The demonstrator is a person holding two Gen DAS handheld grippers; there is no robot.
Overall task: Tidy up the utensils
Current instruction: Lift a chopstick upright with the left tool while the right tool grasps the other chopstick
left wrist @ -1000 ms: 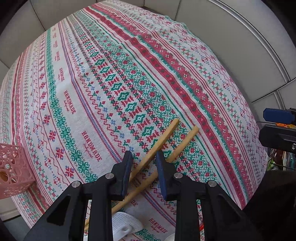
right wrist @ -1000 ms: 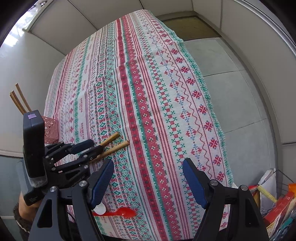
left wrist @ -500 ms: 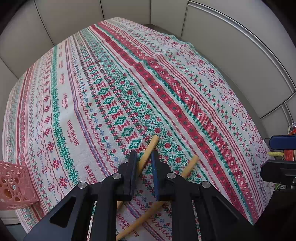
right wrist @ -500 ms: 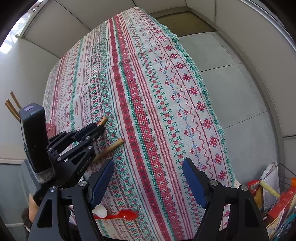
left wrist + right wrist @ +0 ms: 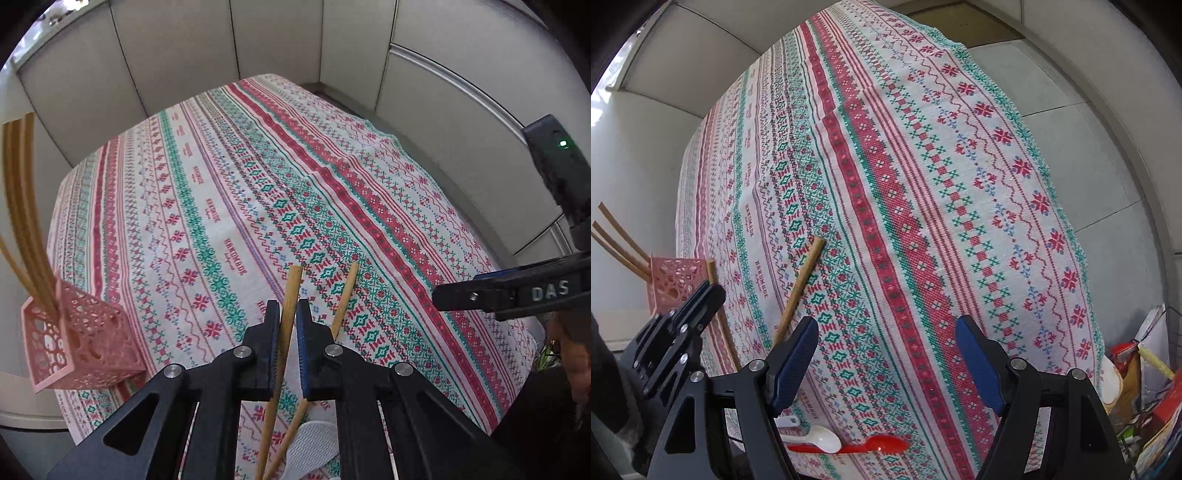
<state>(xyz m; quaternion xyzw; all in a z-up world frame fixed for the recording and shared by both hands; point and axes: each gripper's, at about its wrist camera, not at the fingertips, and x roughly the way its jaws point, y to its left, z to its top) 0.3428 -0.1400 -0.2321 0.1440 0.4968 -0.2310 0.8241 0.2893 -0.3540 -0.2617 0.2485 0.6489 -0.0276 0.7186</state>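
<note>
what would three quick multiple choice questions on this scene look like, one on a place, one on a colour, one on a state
1. Where is the pink basket?
A. at the tablecloth's edge on the left gripper's side
B. at the middle of the table
C. on the floor

2. What colours are the two spoons at the near edge?
A. both green
B. one white, one red
C. both black

3. What is the left gripper doing?
A. open over the basket
B. shut on a spoon
C. shut on a chopstick

Answers:
1 A: the left wrist view shows it at the cloth's left border, chopsticks standing in it.
2 B: the right wrist view shows a white spoon lying against a red one.
3 C: its fingers close on the held chopstick, while a second chopstick lies on the cloth; the right gripper is open.
</note>
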